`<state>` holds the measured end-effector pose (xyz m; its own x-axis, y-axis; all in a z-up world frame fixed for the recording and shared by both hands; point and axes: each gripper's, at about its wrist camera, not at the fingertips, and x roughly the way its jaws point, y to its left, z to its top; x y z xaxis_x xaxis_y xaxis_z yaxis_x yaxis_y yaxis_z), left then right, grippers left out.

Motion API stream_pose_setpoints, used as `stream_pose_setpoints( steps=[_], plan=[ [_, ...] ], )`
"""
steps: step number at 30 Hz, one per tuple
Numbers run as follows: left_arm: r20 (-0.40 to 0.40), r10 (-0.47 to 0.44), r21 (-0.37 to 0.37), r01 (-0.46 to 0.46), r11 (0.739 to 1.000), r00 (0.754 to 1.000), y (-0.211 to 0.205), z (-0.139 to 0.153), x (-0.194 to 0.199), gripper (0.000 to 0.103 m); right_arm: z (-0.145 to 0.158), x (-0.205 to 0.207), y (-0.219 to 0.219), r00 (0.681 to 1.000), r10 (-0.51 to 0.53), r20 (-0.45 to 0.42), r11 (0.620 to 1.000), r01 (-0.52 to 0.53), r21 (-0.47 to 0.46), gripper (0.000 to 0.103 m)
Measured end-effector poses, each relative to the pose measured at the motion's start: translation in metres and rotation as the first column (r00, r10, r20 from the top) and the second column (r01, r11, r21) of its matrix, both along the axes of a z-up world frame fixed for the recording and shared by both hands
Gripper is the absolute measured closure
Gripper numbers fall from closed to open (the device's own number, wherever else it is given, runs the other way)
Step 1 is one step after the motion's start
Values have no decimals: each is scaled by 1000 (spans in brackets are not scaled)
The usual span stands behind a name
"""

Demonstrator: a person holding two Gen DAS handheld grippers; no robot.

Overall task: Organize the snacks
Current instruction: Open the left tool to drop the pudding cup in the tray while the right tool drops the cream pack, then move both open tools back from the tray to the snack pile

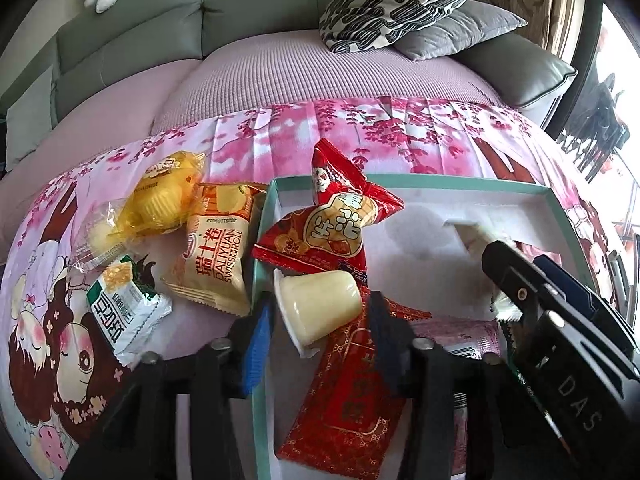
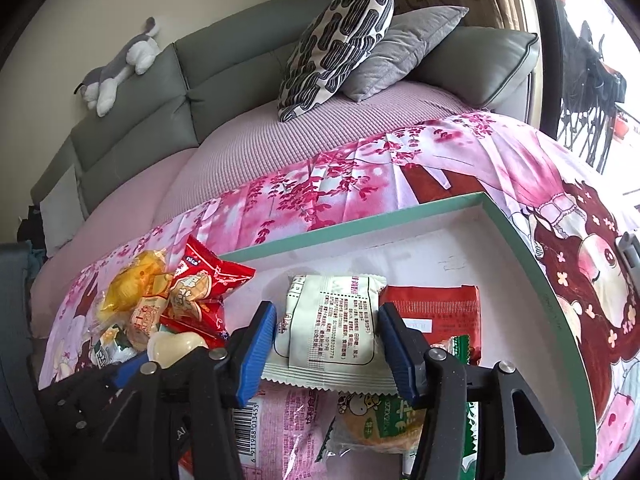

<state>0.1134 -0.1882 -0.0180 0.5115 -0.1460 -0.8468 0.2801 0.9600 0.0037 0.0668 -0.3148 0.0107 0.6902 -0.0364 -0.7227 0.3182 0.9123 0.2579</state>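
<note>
A teal-rimmed white box (image 1: 440, 182) (image 2: 360, 224) lies on a pink cartoon cloth. In the left wrist view my left gripper (image 1: 320, 308) is open around a cream jelly cup (image 1: 316, 308), which lies on its side on red packets (image 1: 348, 392) in the box's left end. A red peanut packet (image 1: 344, 224) leans over the left wall. My right gripper (image 2: 327, 312) is open, its blue pads flanking a white packet (image 2: 332, 320) that lies flat in the box. A red packet (image 2: 436, 312), a pink packet (image 2: 288, 420) and a green biscuit packet (image 2: 380, 424) lie around it.
Left of the box lie a yellow cake bag (image 1: 168, 196), a Swiss roll packet (image 1: 216, 252), a green-white packet (image 1: 124, 312) and a clear-wrapped cake (image 1: 100, 236). Behind is a grey sofa (image 2: 132, 128) with two pillows (image 2: 336, 40) and a plush toy (image 2: 116, 68).
</note>
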Motion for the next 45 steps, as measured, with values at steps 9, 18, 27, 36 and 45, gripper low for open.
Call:
stream_pose_setpoints(
  steps=[9,18,27,36,45],
  plan=[
    [-14,9,-16,-9,1000,1000,7,8,-6,41,11,-12,-2,999,-17,-42,999,16,-41,40],
    [-3,122,-28,-122,992,993,38,21,-1,24,18,-19,2,997,-14,-75,997,8,-83,36],
    [-9,271,-53,-271,961,962,74,17,6,11,17,-15,15,995,20,-93,994,-30,-106,26],
    [-19,344,-46,-344,938,939,96,10,7,9,19,-14,24,996,39,-80,993,-48,-109,14],
    [-33,362,-54,-363,930,932,105,8,7,9,20,-14,29,997,32,-63,994,-38,-98,0]
  ],
)
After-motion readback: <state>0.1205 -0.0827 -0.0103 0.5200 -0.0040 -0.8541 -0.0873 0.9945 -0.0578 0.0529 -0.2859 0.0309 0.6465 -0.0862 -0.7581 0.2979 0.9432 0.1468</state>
